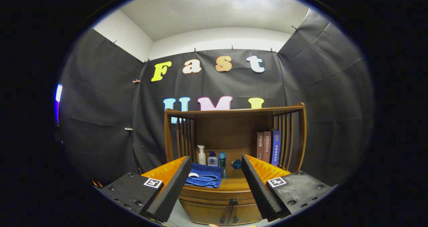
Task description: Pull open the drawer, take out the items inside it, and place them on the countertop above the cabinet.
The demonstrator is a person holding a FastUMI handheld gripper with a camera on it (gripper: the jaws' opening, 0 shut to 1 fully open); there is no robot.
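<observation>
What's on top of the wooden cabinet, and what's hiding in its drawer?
On the countertop lie a folded blue towel, three bottles, a small blue dish and three upright books. The drawer is closed, so its contents are hidden. The open gripper touches nothing.

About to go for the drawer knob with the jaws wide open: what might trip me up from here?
1. The drawer knob is small and sits low between the open jaws of the gripper; an off-centre close may slip off it.
2. The countertop already holds a folded blue towel and bottles, so placing room looks tight.
</observation>
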